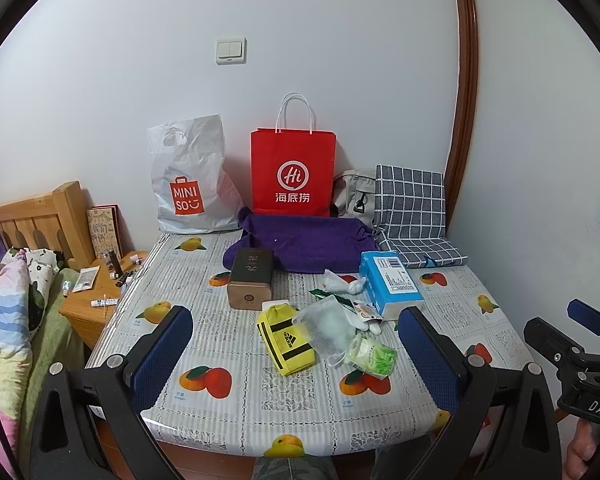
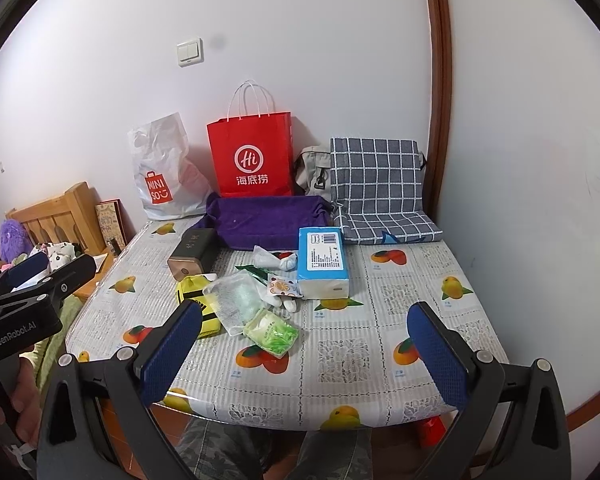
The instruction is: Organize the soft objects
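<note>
Clearly nothing is held yet: the left gripper [image 1: 296, 344] and the right gripper [image 2: 304, 340] both hover at the near edge of the worktop [image 1: 260, 396] with jaws spread wide and empty. The soft things lie in a loose heap ahead of both, toward the middle of the worktop: a yellow pouch [image 1: 286, 340], a clear mesh bag [image 1: 326, 326] overlapping it, and a green-and-white packet [image 1: 372, 356] touching the bag's near corner. The pouch's long axis runs diagonally, from far-left to near-right in the left wrist view.

From the left gripper the heap sits almost straight ahead, between the two fingers. From the right gripper it lies ahead and to the left, with the pouch [image 2: 198, 304] partly hidden behind the left finger. So the left gripper looks the better aligned (a judgement from the framing only), and a grasp across the pouch's short side would probably need a slight wrist turn.

Behind the heap a blue tissue pack [image 1: 390, 284] and a brown box [image 1: 250, 280] stand, and farther back a purple cloth tray [image 1: 300, 240] lies open, the likely place for the soft items. A red paper bag [image 1: 293, 172], a white plastic bag [image 1: 188, 184] and a checked cushion [image 1: 414, 212] lean on the wall. The worktop wears a glossy fruit-print cover, and a bed [image 1: 8, 300] stands to the left.
</note>
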Tool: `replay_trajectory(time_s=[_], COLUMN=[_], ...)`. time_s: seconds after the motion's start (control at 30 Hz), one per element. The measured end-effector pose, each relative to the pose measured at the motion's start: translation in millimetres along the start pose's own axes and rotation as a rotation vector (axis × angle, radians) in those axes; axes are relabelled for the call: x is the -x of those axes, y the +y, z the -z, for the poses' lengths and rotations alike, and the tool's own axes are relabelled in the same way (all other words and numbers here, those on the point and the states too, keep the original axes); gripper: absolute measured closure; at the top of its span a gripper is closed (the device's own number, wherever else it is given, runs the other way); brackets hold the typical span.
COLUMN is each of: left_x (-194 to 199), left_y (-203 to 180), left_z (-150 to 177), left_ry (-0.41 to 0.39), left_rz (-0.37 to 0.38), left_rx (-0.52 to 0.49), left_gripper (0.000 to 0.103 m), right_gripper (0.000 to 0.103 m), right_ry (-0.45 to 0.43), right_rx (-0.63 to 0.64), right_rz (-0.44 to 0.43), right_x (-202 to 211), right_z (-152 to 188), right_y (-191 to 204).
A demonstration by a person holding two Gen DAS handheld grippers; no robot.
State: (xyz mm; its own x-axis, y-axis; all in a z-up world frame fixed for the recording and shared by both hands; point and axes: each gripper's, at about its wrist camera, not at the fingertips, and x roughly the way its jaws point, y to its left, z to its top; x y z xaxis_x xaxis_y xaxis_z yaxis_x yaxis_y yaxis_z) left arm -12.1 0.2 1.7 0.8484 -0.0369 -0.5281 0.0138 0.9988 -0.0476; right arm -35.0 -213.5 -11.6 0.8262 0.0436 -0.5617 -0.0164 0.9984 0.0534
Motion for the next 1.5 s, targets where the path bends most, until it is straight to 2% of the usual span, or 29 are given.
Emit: replay_trajectory(time_s=[1.5], left_x=[5.0], left_y=[4.8], left_z=[0.1], left_ry=[-0.002], left_rz=[-0.002], left_rx=[-0.004], left_gripper=[0.000], right_gripper=[0.002], right_ry=[-0.011], right_rx=[0.002], right_rz=[0.001], right_x=[6.9], right_z=[0.2], right_y=[0.2])
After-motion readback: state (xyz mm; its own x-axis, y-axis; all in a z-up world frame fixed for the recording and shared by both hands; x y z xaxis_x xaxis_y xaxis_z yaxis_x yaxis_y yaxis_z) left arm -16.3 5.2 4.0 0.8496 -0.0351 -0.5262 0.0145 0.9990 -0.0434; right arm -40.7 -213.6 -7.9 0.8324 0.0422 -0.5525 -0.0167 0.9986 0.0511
